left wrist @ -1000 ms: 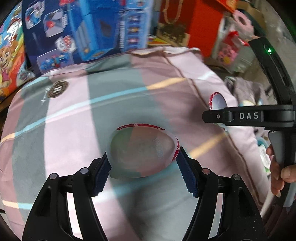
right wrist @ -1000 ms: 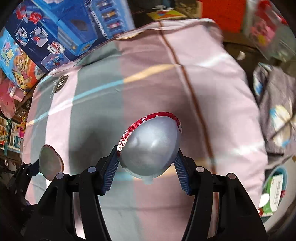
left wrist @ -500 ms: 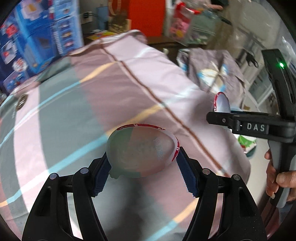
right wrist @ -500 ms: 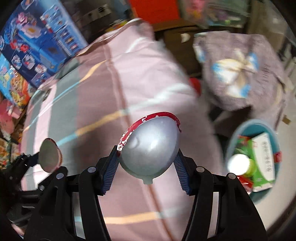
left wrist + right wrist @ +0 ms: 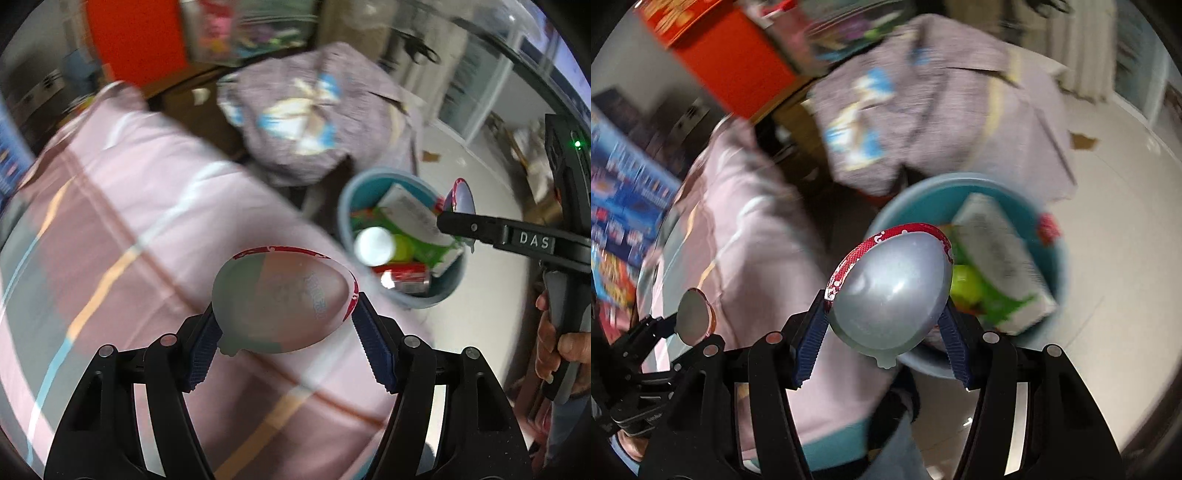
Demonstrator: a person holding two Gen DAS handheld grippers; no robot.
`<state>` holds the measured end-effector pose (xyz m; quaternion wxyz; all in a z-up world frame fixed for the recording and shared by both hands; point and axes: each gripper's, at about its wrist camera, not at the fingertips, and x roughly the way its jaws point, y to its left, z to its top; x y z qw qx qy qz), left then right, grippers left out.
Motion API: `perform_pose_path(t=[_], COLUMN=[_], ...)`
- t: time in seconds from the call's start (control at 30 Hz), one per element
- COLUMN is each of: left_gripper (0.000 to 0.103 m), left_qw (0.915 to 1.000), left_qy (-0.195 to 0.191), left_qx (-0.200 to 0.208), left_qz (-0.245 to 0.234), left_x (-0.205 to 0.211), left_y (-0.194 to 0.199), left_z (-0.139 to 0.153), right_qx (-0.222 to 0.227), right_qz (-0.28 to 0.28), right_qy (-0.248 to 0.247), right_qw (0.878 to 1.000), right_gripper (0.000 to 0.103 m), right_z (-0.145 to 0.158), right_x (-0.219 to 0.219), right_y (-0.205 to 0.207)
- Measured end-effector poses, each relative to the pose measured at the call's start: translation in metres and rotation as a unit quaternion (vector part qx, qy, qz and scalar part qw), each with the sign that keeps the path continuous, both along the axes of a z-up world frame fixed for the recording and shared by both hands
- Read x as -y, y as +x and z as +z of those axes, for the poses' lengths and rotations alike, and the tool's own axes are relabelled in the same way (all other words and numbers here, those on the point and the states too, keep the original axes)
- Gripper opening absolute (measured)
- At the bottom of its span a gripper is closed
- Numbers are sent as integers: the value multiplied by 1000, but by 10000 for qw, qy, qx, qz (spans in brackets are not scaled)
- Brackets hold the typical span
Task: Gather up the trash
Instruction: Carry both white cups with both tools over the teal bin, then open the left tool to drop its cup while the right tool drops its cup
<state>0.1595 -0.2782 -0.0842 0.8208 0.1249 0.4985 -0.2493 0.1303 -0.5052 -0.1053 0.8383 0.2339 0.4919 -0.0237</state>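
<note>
Now, from the left wrist view, the left gripper [image 5: 286, 325] has its blue ribbed pads clamped on both sides of a clear egg-shaped shell half [image 5: 282, 301] with a red patterned rim, and the pink striped blanket [image 5: 122, 229] shows straight through the plastic. Beyond it, off the edge of the bed, a blue trash bin [image 5: 402, 236] sits on the pale floor, already holding a green-and-white carton [image 5: 413, 218], a white-capped bottle [image 5: 375, 245] and a red can [image 5: 404, 277]. Over at the right edge, the right gripper [image 5: 458, 214] reaches in above the bin's far rim, pinching a silvery shell half [image 5: 460, 197], with a hand [image 5: 561, 350] wrapped round its handle. A grey patterned bundle of cloth [image 5: 314, 110] lies behind the bin. Switching to the right wrist view, the right gripper [image 5: 884, 325] squeezes that silver egg-shaped shell half [image 5: 890, 291] between its pads, red rim on top, hanging right in front of the blue bin [image 5: 905, 206], where the carton [image 5: 1001, 258] and something lime green [image 5: 966, 282] show inside. Far left, the left gripper [image 5: 683, 321] carries its shell half [image 5: 692, 315] over the blanket [image 5: 750, 236], near the blurred toy boxes [image 5: 624, 203].
</note>
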Motion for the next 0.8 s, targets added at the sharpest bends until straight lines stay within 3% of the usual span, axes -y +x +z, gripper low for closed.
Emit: perform_pose_path(t=[0.13,0.4,0.73,0.8], left_gripper=[69,69,72,79], left_qw=[9993,9950,9898,9894], left_qy=[-26,9,-39,-45], left_qx=[-101,-304,-554,-604], left_qz=[-353,-950,-1313,-1318], left_x=[45,111,156,159], left_y=[2,3,12,14], left_z=[-8,-27,-45,-47], right_qx=[-38,-143,-343,-380], right_qz=[-347,-603,-765,-772], right_qy=[105,200,181,159], right_qw=[9993,9979,9963,9962], right_gripper=[56,56,56,56], right_z=[-5,-13,-20,-21], right_x=[37,65,81,82], right_y=[-13,-20,-16,-15])
